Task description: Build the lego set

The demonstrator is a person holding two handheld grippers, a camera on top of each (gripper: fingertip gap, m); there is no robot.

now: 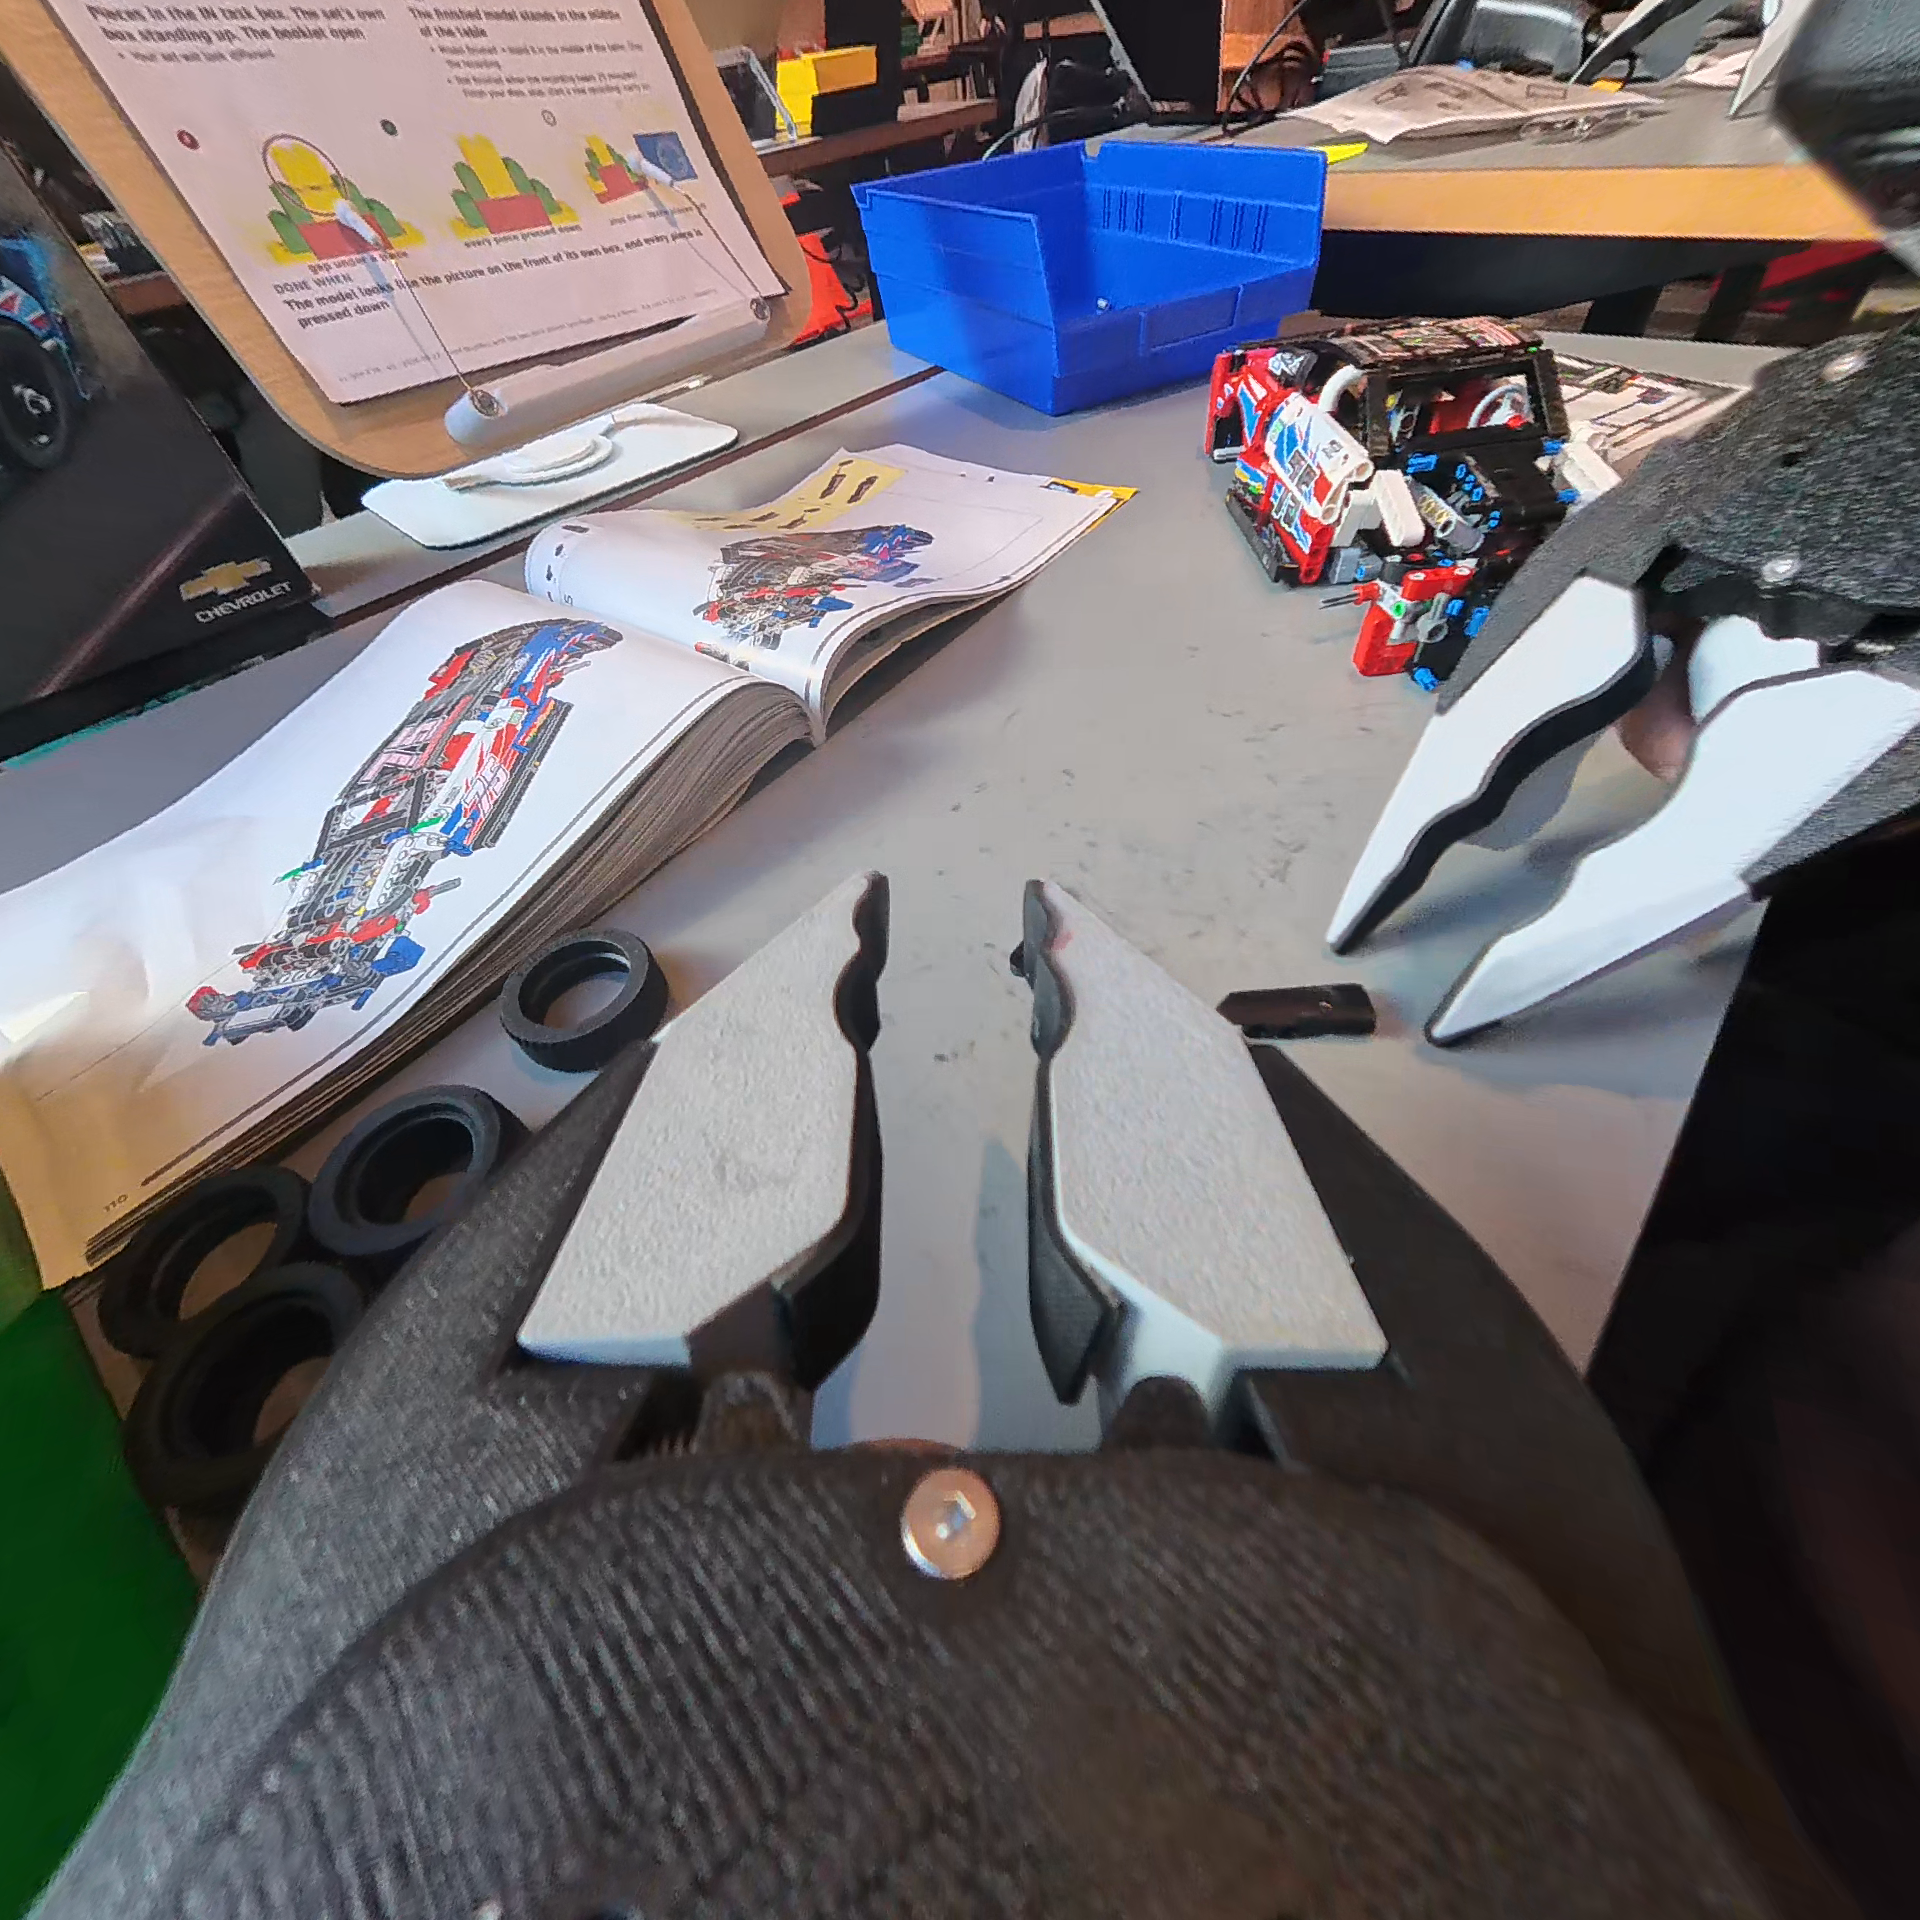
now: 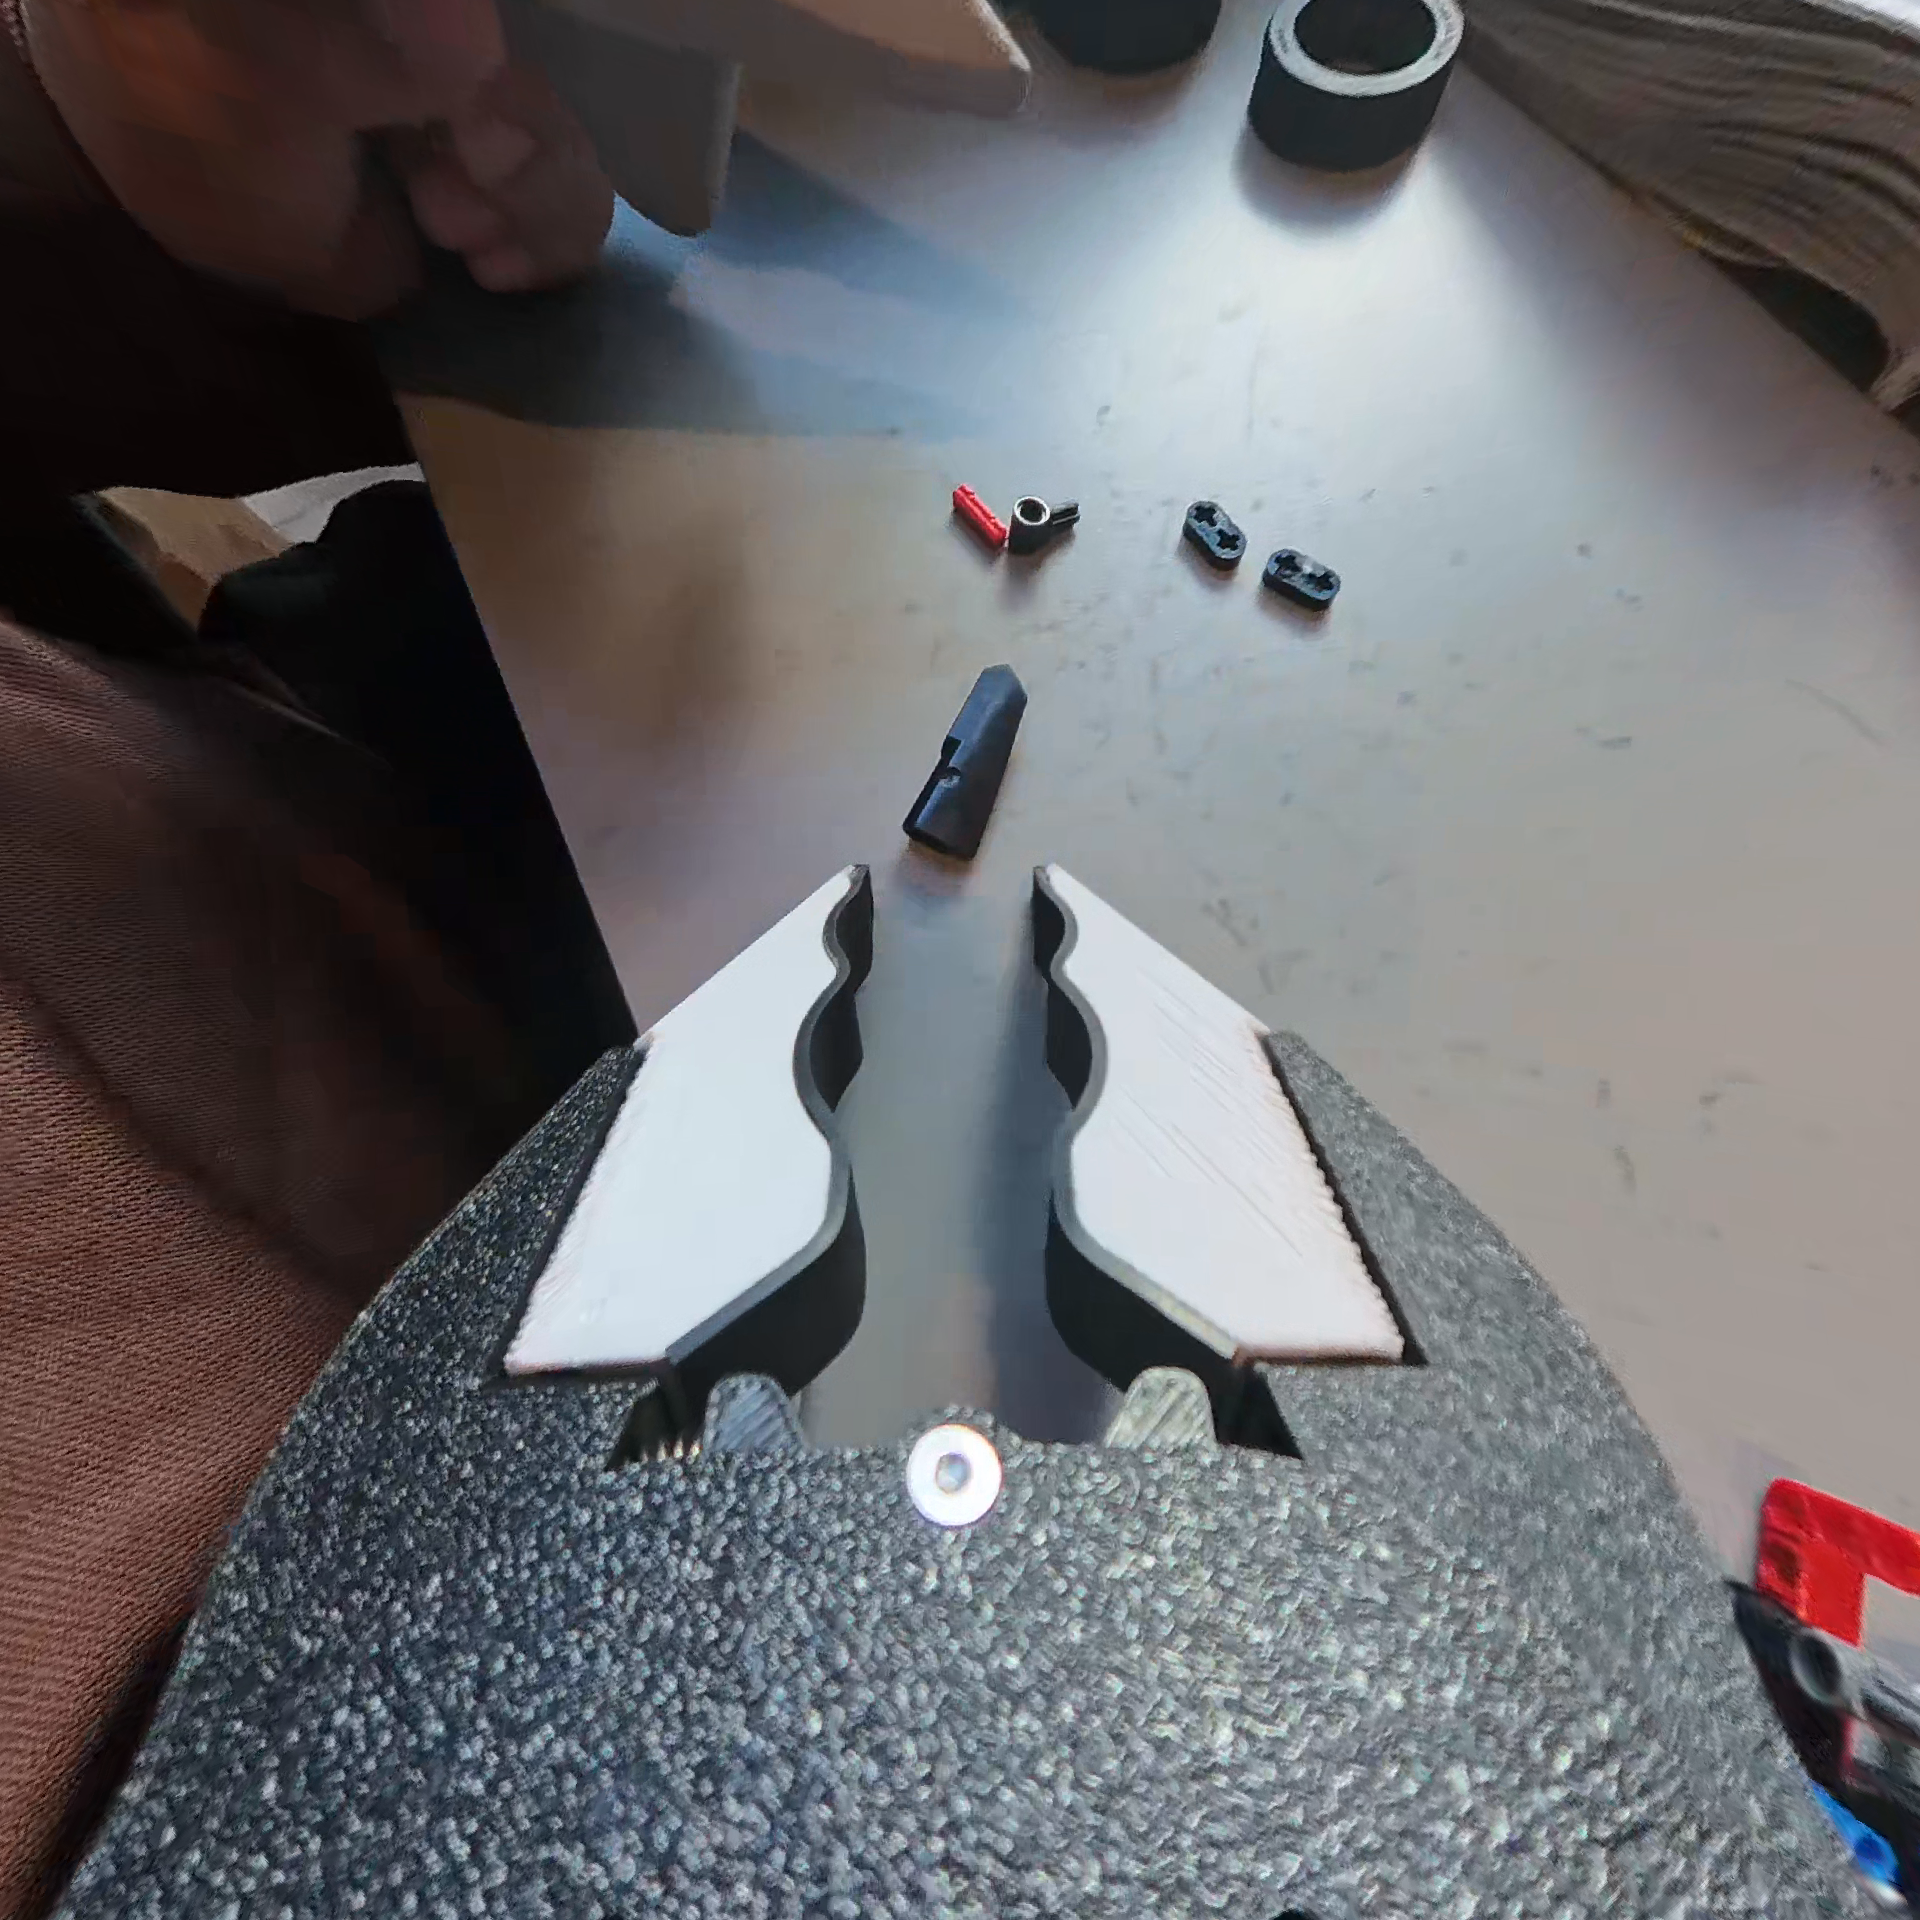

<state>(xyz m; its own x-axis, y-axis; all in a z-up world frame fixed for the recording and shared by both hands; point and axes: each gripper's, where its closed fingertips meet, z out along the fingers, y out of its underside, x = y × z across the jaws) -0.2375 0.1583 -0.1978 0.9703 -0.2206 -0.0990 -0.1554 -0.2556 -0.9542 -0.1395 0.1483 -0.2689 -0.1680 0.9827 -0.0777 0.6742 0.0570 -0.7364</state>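
The right hand-held gripper [image 2: 953, 883] hangs released, holding nothing, its tips just short of a small black piece [image 2: 966, 777] lying flat on the grey surface [image 2: 1455, 935]. From where I stand, the danger looks like this: the piece is slim, smooth and angled across the gap, so closing off-centre could squirt it forward into the loose bits beyond it, a red pin [image 2: 979, 515], a black connector [image 2: 1041, 523] and two small black links [image 2: 1259, 556]. Those are tiny and would scatter easily.

The left hand-held gripper [image 1: 956, 894] is also released and empty, with black tyres [image 1: 584, 1000] to its left beside the open instruction booklet [image 1: 499, 748].

The half-built car [image 1: 1382, 468] sits well ahead and to its right: red, white and black, with blue pins showing, wheels not yet on.
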